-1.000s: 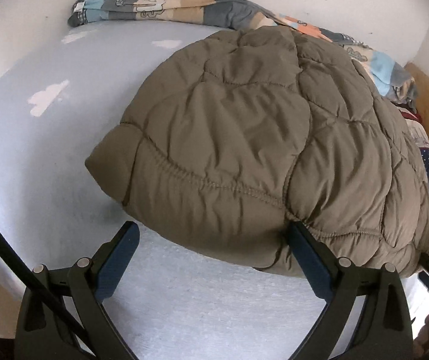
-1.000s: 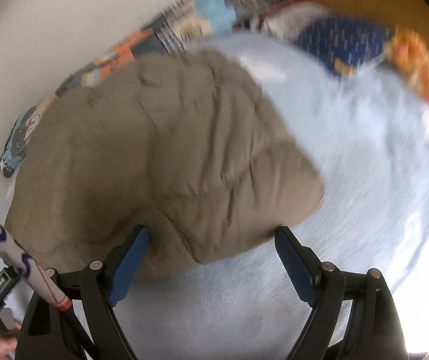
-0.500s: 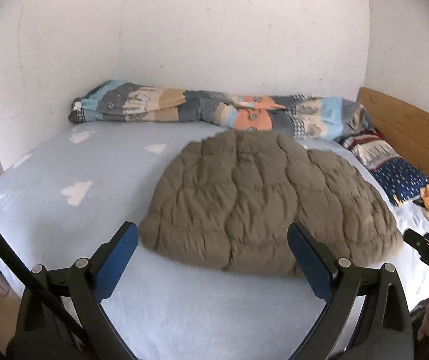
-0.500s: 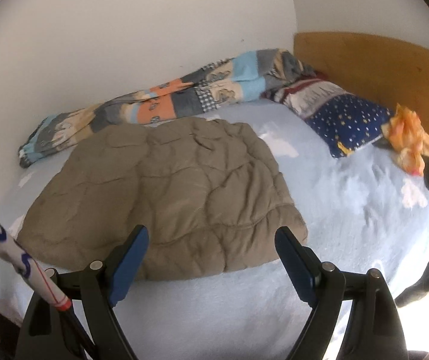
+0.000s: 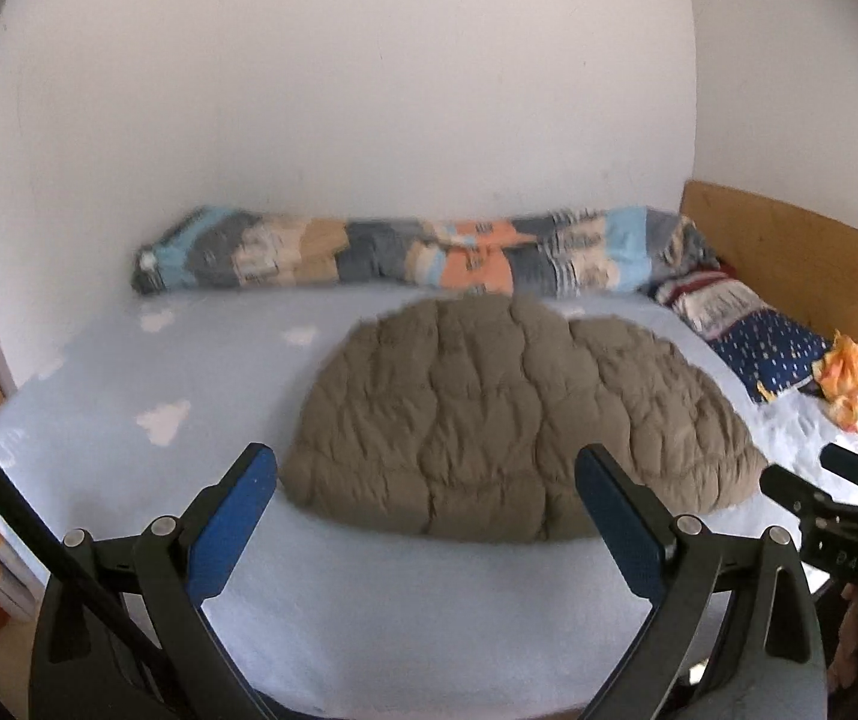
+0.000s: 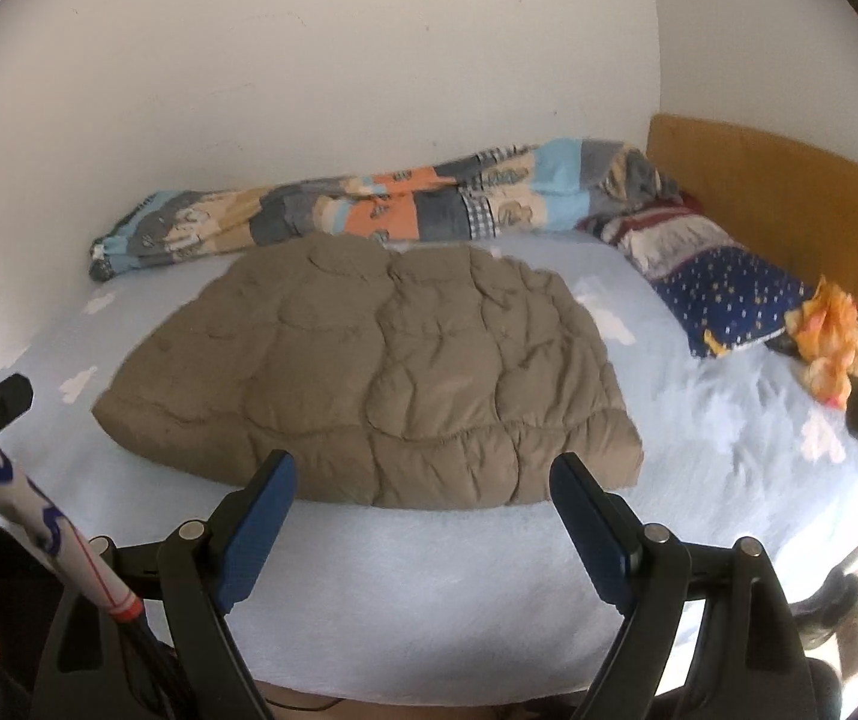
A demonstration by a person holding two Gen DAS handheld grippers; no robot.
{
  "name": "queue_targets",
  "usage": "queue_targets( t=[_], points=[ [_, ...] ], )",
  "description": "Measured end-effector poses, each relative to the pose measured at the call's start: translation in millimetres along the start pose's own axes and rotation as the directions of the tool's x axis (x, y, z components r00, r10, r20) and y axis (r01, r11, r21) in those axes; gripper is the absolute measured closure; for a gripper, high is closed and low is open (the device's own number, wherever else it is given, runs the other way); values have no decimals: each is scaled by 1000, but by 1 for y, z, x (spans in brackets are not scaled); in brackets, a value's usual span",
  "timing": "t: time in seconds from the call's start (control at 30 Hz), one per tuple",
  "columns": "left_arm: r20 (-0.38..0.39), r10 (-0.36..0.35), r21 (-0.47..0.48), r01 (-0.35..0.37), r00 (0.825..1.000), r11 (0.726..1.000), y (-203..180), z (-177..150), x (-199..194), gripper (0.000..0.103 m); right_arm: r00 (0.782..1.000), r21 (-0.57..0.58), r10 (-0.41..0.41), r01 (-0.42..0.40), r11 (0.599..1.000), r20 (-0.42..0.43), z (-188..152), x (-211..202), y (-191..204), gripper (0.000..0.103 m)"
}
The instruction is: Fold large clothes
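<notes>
On the bed (image 5: 369,612), the jacket (image 5: 507,426) lies folded near the middle, and you have pulled both grippers back and up from its near edge, so this fold looks finished. Your left gripper (image 5: 426,516) and right gripper (image 6: 423,516) hold nothing, jaws wide apart, clear of the jacket.

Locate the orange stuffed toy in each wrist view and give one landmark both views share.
Left wrist view: the orange stuffed toy lies at the far right, beside the blue starred pillow, below the wooden headboard.
Right wrist view: the toy lies at the right, just right of the pillow.
Shared landmark: the brown quilted jacket, folded mid-bed.
</notes>
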State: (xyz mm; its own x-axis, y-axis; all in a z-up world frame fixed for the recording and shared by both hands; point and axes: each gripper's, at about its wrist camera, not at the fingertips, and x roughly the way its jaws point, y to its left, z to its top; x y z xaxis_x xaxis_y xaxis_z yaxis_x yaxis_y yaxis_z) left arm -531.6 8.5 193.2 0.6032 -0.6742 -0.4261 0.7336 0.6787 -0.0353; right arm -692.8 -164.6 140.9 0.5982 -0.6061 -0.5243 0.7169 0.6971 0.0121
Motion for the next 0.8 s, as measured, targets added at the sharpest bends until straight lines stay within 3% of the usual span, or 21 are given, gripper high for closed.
queue_targets(
  t=[0.2,0.37,0.47,0.53,0.6,0.8],
  points=[
    [59,77,39,-80,995,996,-6,32,-32,3,1000,-23,-6,6,1000,17,22,-34,9,7],
    [126,182,25,-187,975,982,-8,38,-54,3,999,-28,-6,7,1000,51,34,-56,15,4],
    [84,256,34,-260,963,965,-7,36,-53,3,998,-25,-5,7,1000,64,34,-60,19,3],
    [15,229,91,-229,973,969,-8,37,-43,3,998,-31,-11,13,999,57,33,-58,21,3],
    [-36,231,111,-226,972,968,-8,35,-34,3,998,-40,-17,19,999,52,32,-57,24,3],
    [-70,244,100,-236,967,967,-3,28,-26,3,998,-52,-22,25,998,51,30,-55,26,3]
  ],
)
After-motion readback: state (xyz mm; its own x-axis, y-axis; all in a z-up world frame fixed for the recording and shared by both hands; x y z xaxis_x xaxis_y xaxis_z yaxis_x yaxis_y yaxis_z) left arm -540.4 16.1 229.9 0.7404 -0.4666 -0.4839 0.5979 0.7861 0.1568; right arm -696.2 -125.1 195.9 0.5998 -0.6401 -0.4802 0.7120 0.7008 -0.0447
